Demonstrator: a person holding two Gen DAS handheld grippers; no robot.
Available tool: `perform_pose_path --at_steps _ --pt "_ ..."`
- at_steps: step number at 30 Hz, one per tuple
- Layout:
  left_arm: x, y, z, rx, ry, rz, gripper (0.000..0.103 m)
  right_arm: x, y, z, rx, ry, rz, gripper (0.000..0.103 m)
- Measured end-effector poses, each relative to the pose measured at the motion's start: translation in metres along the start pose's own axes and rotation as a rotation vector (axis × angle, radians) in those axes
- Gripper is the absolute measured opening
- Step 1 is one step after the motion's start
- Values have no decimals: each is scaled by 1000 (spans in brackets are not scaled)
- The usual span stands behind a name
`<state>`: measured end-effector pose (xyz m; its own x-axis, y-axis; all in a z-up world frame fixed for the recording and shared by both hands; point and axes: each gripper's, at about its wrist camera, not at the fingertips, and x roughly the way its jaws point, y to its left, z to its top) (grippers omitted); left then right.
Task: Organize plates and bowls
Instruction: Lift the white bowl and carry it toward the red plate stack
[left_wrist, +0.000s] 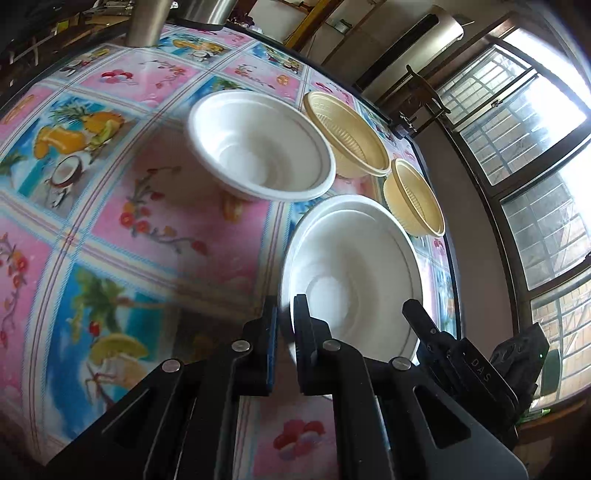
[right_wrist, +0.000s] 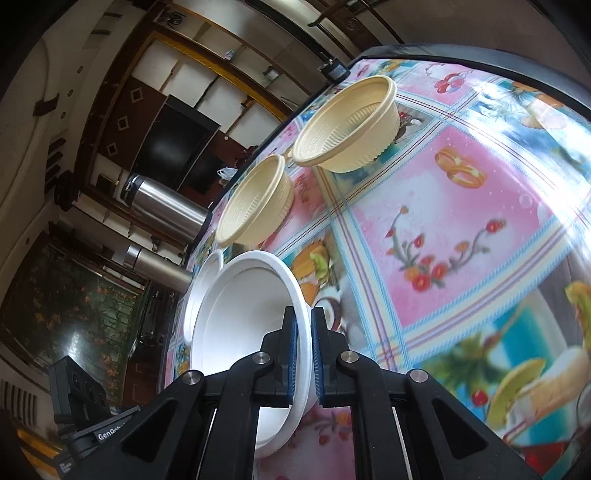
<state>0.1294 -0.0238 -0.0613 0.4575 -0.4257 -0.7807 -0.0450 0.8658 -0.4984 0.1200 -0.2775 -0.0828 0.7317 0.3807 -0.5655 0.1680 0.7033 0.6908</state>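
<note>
Right gripper (right_wrist: 303, 332): clamped on the rim of a white bowl (right_wrist: 243, 321), one blue-padded finger inside the rim, one outside; bowl tipped on edge.
Left gripper (left_wrist: 285, 325): fingers nearly together at the near rim of the same white bowl (left_wrist: 351, 273); the rim there is blurred, so cannot tell whether it is pinched or the fingers merely stand close.
Second white bowl (left_wrist: 258, 147): upright on the surface, just beyond the held one, apart from it.
Two beige ribbed bowls (left_wrist: 347, 136) (left_wrist: 413, 199): side by side near the far edge of the surface, rims almost touching.
Surface (left_wrist: 155, 221): covered in a pink-and-blue fruit and flower print cloth.
Steel flasks (right_wrist: 166, 206): two, at the surface's edge past the bowls.
</note>
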Motion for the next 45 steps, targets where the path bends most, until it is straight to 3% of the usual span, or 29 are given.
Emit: perform_pose_path --at_steps 13,24,32,45 --pt "-45 45 -42 35 1 -11 7 -26 43 -70 -212 -39 -20 8" --pt "-71 59 -68 125 -66 46 8 -37 66 -106 -375 -42 -8 7" --pt "-91 71 -81 153 -103 82 8 -42 76 -126 -373 25 -8 7" --pt "-141 89 -89 148 -190 65 9 -66 123 -145 -439 17 63 7"
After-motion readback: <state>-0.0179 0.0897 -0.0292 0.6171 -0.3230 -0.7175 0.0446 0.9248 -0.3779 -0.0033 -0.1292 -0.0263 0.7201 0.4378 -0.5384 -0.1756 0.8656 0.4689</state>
